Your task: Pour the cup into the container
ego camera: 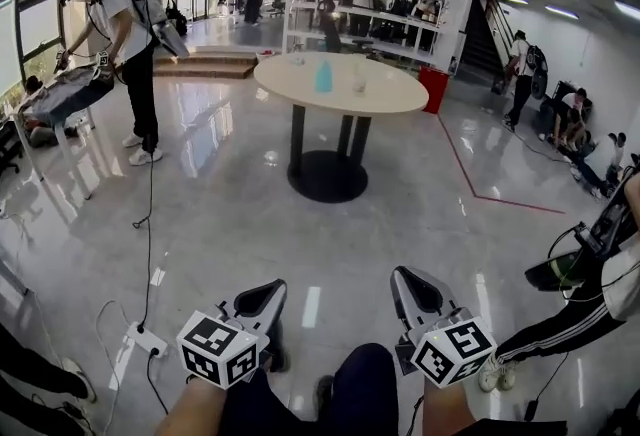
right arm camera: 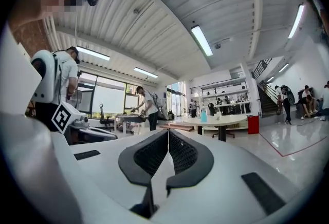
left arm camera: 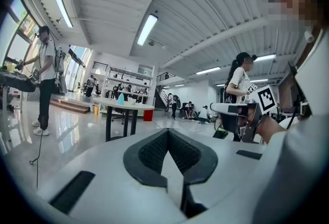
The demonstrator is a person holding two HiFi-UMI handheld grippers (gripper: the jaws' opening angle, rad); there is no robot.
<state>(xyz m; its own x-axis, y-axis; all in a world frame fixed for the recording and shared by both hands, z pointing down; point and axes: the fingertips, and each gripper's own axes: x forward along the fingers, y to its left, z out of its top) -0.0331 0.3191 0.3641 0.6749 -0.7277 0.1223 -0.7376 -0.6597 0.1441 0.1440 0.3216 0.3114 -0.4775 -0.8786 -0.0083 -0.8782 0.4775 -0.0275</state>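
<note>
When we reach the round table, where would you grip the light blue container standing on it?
Around its mid-body, from this near side, jaws level: the light blue container stands upright on the round table, seemingly narrowing towards the top. Too distant for finer detail.

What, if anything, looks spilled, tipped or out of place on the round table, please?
Nothing stands out. The blue vessel and clear cup stand upright on the round table, with no spill visible from here. The left tongs and right tongs are shut and empty.
</note>
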